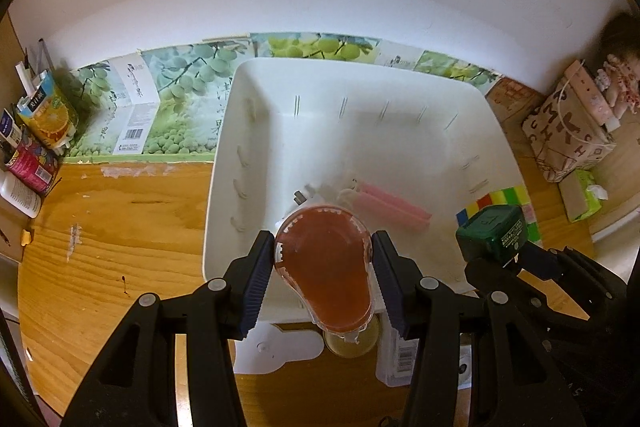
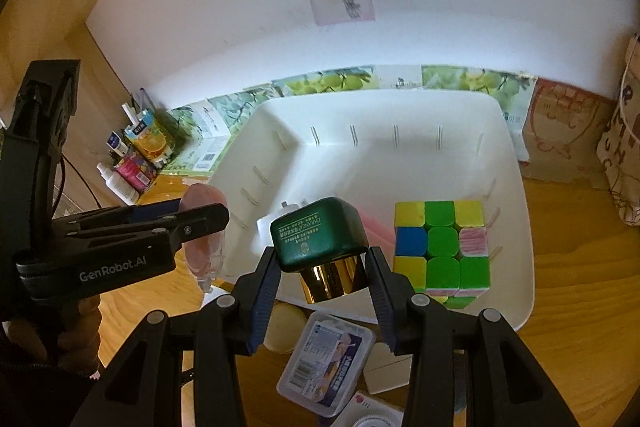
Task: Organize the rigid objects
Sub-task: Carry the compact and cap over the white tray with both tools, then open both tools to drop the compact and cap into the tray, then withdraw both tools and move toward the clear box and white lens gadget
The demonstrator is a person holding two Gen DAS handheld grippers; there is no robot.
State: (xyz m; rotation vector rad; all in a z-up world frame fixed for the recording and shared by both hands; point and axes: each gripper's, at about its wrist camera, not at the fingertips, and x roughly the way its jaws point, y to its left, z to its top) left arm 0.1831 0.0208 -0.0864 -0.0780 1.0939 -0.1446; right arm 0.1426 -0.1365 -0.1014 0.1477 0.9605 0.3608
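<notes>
Nearest the right wrist camera, a clear lidded box [image 2: 326,367] with a printed label and a pale round lid [image 2: 282,331] lay on the wooden table [image 2: 580,307], below the near rim of the white bin [image 2: 516,163].

The right gripper [image 2: 320,277] held a green bottle with a gold cap [image 2: 320,247], cap toward the camera, the fingers [image 2: 266,291] closed about the cap and shoulder just over the bin's near wall. Glass or hard plastic, it looked stiff, moderately heavy and slick on the metallic cap, so the shoulder probably offered the surer hold, and a drop could crack it.

The left gripper [image 1: 324,275] clamped a clear-shelled, reddish-brown teardrop-shaped item [image 1: 324,267], its pads pressed on both flanks, poised above the bin's front edge. It seemed light and rigid; the thin transparent shell might flex or slip under a hard squeeze, so the widest part was likely the best place to grip. In the right view that gripper reached in level from the left, the person's hand [image 2: 76,331] wrapped round its handle.

Farther in, a Rubik's cube [image 2: 440,247] sat in the bin's right corner, with a pink flat piece [image 1: 390,205] and a white plug [image 1: 306,195] beside it. Juice cartons [image 1: 48,111] stood against the far left wall.
</notes>
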